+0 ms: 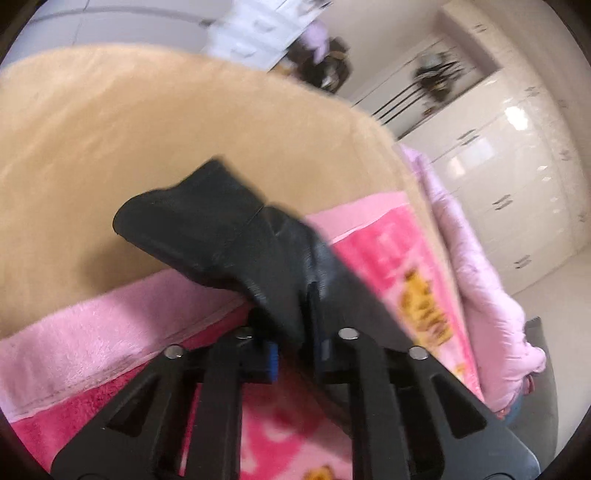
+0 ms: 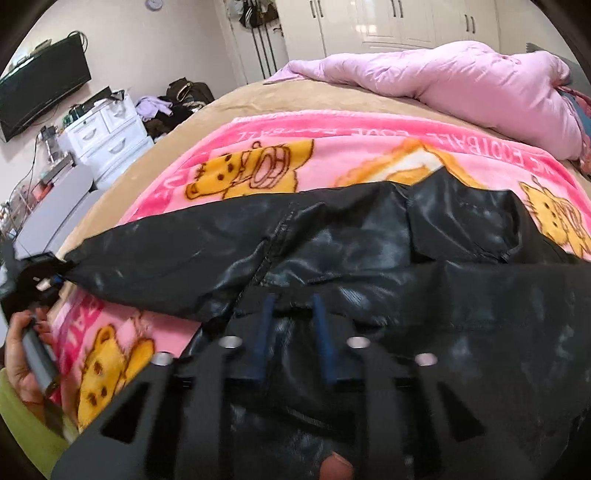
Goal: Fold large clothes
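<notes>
A black shiny jacket (image 2: 369, 251) lies spread on a pink cartoon-bear blanket (image 2: 280, 162) on the bed. Its left sleeve (image 2: 155, 258) stretches out to the far left, where my left gripper (image 2: 44, 280) holds its cuff. In the left wrist view my left gripper (image 1: 295, 332) is shut on the sleeve cuff (image 1: 207, 221), which sticks up above the blanket (image 1: 373, 251). My right gripper (image 2: 293, 306) hovers over the jacket's near edge with its blue-padded fingers (image 2: 267, 314) apart and nothing between them.
A tan bedspread (image 1: 147, 140) lies under the blanket. A lilac quilt (image 2: 461, 81) is bunched at the bed's far right. White drawers (image 2: 107, 136), a wall TV (image 2: 40, 85) and white wardrobes (image 2: 388, 22) stand around the bed.
</notes>
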{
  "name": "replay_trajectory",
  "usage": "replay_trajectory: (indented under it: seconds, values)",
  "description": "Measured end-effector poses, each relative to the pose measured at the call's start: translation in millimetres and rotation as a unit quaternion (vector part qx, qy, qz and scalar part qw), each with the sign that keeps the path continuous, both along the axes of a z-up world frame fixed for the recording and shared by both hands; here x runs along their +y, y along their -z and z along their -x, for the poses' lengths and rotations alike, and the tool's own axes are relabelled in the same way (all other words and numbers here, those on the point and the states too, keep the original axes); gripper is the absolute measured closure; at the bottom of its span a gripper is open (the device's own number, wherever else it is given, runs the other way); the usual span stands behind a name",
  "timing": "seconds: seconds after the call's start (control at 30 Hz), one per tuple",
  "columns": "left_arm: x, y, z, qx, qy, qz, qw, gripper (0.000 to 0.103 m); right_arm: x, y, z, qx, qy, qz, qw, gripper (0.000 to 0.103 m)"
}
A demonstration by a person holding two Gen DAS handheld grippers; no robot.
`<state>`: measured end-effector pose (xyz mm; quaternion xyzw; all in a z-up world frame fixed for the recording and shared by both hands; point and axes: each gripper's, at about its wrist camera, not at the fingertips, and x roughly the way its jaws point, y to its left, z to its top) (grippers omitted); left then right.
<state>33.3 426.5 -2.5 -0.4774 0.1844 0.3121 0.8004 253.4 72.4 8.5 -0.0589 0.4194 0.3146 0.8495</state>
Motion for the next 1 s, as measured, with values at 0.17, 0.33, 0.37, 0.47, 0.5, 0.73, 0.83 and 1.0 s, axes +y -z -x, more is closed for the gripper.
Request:
replay_trajectory:
  seconds: [0.17,0.33,0.37,0.47,0.5,0.73,0.83,1.0]
  values:
    - [-23.7,-56.4,1.3,-0.085,0.04,-0.069,0.9932,0.102,42.7,16.9,-18.4,0.028,-0.037,0.001,0.999,0.091]
    - [-59.3,-102.4,-3.2,-0.16,0.1,-0.125,0.9742,0.102,73.8,58.8,-34.5,0.075,-0.026,0.051,0.996,0.093]
    - [-64.8,-106.5,-6.5,-0.164,0.106,-0.133,0.9716,0.102,77.4,60.4,-32.7,0.063,-0.029,0.058,0.996,0.093]
    - [-90.4,-121.9,-10.8,-0.189,0.134,-0.163,0.959,0.102,81.5,59.7,-30.1,0.049,-0.048,0.074,0.995,0.092]
    - [-99.6,-128.3,-13.3,-0.2,0.148,-0.173,0.9531,0.102,79.1,57.3,-30.8,0.052,-0.052,0.068,0.995,0.093]
    - [-136.5,-159.3,-14.0,-0.246,0.211,-0.217,0.9207,0.102,3.1,13.9,-25.7,0.082,-0.025,-0.076,0.993,0.086]
    - [-151.2,-168.2,-22.4,-0.257,0.233,-0.223,0.9112,0.102,-41.0,2.4,-11.8,0.078,-0.008,-0.09,0.993,0.081]
    - [-186.2,-181.5,-43.1,-0.256,0.285,-0.238,0.8928,0.102,-115.9,-17.3,13.2,0.033,0.033,-0.075,0.996,0.079]
